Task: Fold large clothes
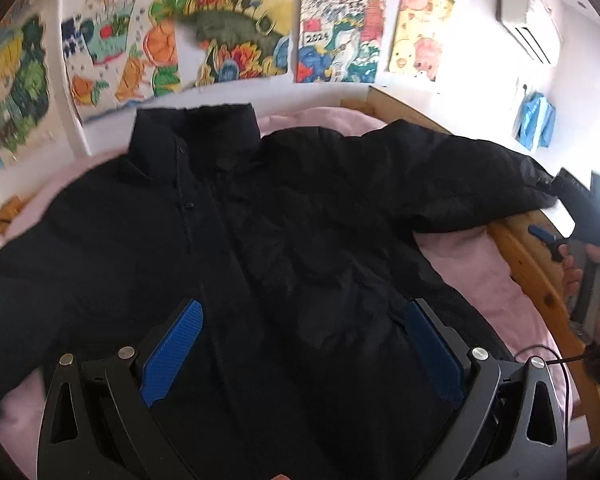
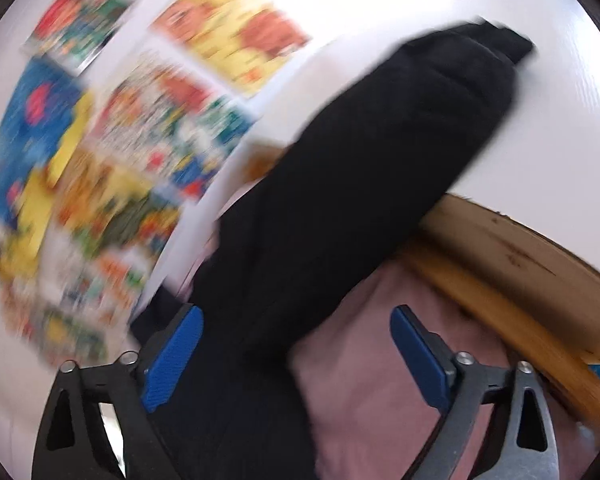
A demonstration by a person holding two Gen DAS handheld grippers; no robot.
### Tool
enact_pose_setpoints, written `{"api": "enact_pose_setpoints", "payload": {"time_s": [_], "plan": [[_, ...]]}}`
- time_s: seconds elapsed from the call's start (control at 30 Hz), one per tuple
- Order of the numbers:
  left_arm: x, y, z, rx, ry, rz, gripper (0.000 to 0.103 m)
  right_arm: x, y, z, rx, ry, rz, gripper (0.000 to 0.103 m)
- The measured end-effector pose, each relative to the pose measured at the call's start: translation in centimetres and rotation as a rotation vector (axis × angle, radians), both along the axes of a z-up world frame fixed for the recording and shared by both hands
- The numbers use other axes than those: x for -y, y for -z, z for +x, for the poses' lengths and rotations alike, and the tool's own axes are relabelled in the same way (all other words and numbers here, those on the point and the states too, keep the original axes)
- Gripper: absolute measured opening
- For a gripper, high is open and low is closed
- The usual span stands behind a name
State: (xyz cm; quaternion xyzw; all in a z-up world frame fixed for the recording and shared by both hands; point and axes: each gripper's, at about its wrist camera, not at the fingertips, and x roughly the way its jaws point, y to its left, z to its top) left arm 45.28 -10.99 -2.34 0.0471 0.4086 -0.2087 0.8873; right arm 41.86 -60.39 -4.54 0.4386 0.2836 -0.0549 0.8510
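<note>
1. A big black puffy jacket (image 1: 260, 216) lies spread out, front up, on a pink sheet (image 1: 472, 256) on the bed.
2. Its collar (image 1: 196, 128) is at the far end, near the wall.
3. One sleeve (image 2: 380, 152) reaches out over the bed's wooden frame (image 2: 512, 248).
4. The left tongs (image 1: 304, 356) hang over the jacket's bottom part, wide apart and holding nothing.
5. The right tongs (image 2: 296, 360) are wide apart too, over the sleeve, not pinching it.
6. Bright drawings (image 1: 236, 24) cover the wall behind the jacket.
</note>
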Motion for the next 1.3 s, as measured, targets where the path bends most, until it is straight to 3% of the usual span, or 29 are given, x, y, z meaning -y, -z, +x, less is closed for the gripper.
{"api": "enact_pose_setpoints", "payload": {"time_s": [0.13, 0.3, 0.43, 0.5, 0.53, 0.67, 0.8, 0.93, 1.0, 1.1, 1.23, 1.3], "plan": [[-1.3, 1.9, 2.8, -0.01, -0.057, -0.043, 0.099, 2.3, 3.3, 1.4, 0.068, 0.177, 0.117, 0.079], [-3.5, 2.4, 4.6, -0.042, -0.141, -0.042, 0.099, 3.9, 5.0, 2.6, 0.131, 0.322, 0.172, 0.061], [-4.9, 1.7, 4.9, -0.039, -0.204, -0.001, 0.099, 4.7, 5.2, 2.6, 0.126, 0.385, 0.172, 0.028], [-5.3, 1.5, 5.1, -0.056, -0.215, 0.023, 0.099, 4.5, 4.6, 2.9, 0.127, 0.382, 0.141, 0.015], [-5.5, 1.4, 5.2, -0.064, -0.216, 0.022, 0.099, 4.2, 3.7, 2.9, 0.123, 0.383, 0.105, 0.013], [-8.0, 0.7, 5.5, -0.092, -0.244, -0.038, 0.099, 1.6, -1.2, 4.8, 0.104, 0.361, -0.121, 0.012], [-12.5, 0.0, 5.7, -0.104, -0.323, -0.123, 0.099, -3.0, -7.6, 8.0, 0.155, 0.307, -0.377, 0.012], [-17.7, -0.2, 5.8, -0.115, -0.441, -0.215, 0.099, -12.0, -12.8, 13.2, 0.256, 0.154, -0.691, 0.012], [-20.6, -0.2, 5.6, -0.123, -0.511, -0.263, 0.099, -18.8, -13.7, 15.0, 0.334, 0.007, -0.891, 0.011], [-23.9, -0.5, 5.1, -0.119, -0.591, -0.322, 0.099, -28.7, -12.2, 16.7, 0.389, -0.276, -1.115, 0.01], [-26.7, -0.9, 4.3, -0.088, -0.632, -0.341, 0.099, -39.1, -6.0, 15.5, 0.375, -0.663, -1.383, 0.01], [-27.7, -0.5, 4.1, -0.079, -0.627, -0.381, 0.099, -42.7, -1.1, 14.2, 0.325, -0.831, -1.557, 0.01]]}}
